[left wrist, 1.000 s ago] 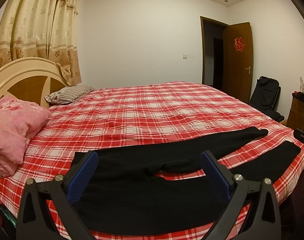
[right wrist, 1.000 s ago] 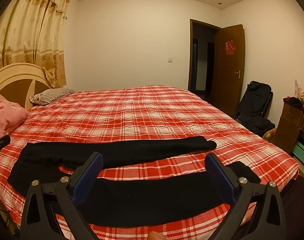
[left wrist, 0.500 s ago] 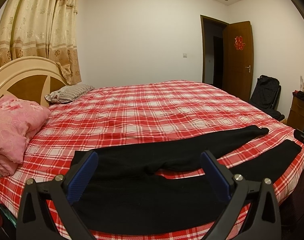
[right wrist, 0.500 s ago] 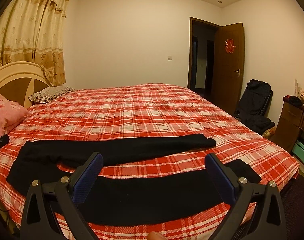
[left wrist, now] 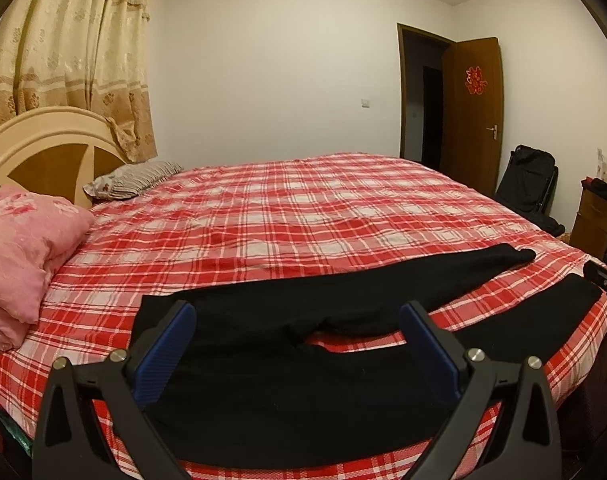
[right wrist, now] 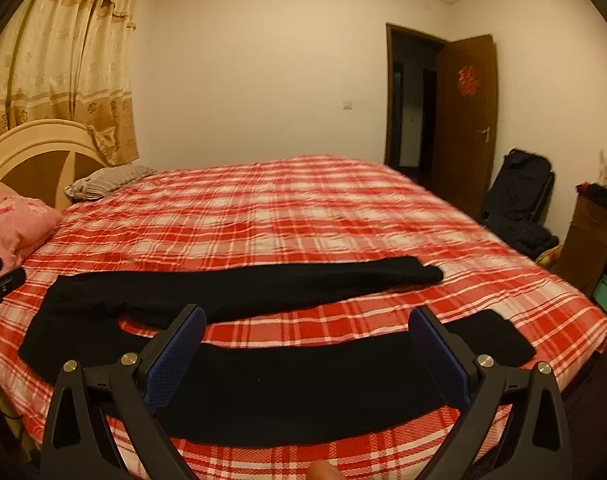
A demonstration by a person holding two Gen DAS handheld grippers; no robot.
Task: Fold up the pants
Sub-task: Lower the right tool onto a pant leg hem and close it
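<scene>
Black pants (left wrist: 287, 396) lie flat along the near edge of the bed, waist to the left, both legs spread apart and running right. In the right wrist view the pants (right wrist: 303, 392) show a far leg and a near leg with red bedspread between them. My left gripper (left wrist: 297, 316) is open and empty, above the waist and crotch end. My right gripper (right wrist: 307, 320) is open and empty, above the near leg. Each gripper's tip shows at the edge of the other view.
The bed has a red plaid bedspread (left wrist: 303, 216), a pink quilt (left wrist: 19, 248) and a striped pillow (left wrist: 131, 178) by the headboard at left. A black chair (left wrist: 527, 184), a wooden dresser (left wrist: 595, 220) and an open door (left wrist: 473, 112) stand at right.
The right gripper's view has shifted slightly, with some motion blur at right. The left gripper and the pants have hardly moved.
</scene>
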